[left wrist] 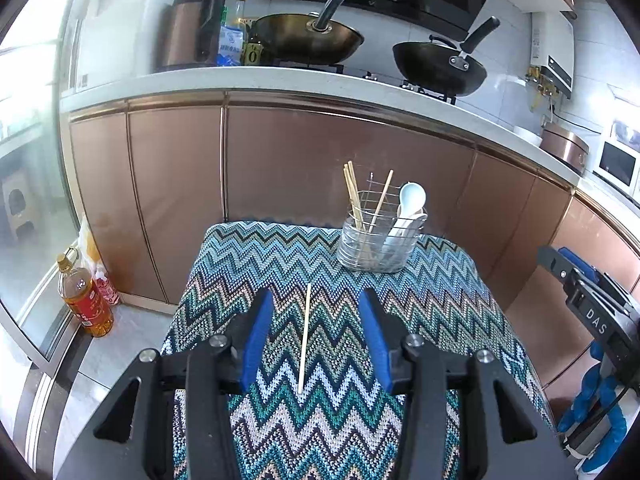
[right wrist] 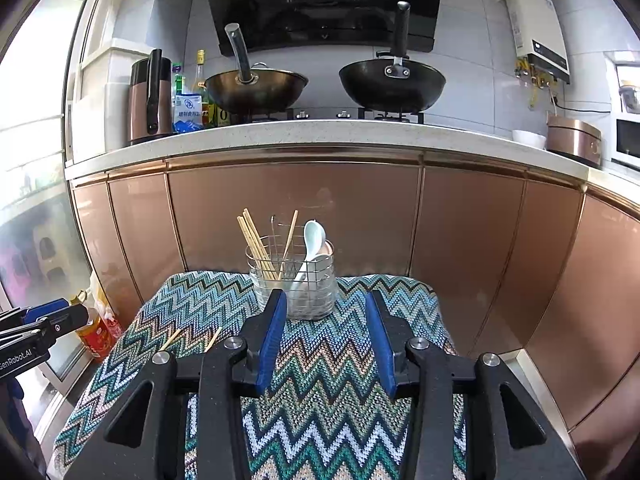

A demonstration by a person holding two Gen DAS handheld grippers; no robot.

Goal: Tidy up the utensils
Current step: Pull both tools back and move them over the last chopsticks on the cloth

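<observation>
A wire utensil holder [left wrist: 376, 240] stands at the far edge of a zigzag-patterned cloth [left wrist: 340, 420], holding chopsticks [left wrist: 354, 196] and white spoons [left wrist: 410, 204]. One loose chopstick [left wrist: 305, 338] lies on the cloth between the fingers of my open, empty left gripper [left wrist: 316, 300]. In the right wrist view the holder [right wrist: 296, 284] stands just beyond my open, empty right gripper [right wrist: 326, 300]. Two chopstick tips [right wrist: 172, 338] show on the cloth [right wrist: 324, 400] left of the right gripper; the rest of each is hidden behind it.
Copper cabinet doors [right wrist: 296, 208] rise right behind the cloth-covered surface. Two woks [right wrist: 392, 80] sit on the stove above. Oil bottles [left wrist: 86, 300] stand on the floor to the left. The other gripper shows at the right edge of the left wrist view [left wrist: 592, 304].
</observation>
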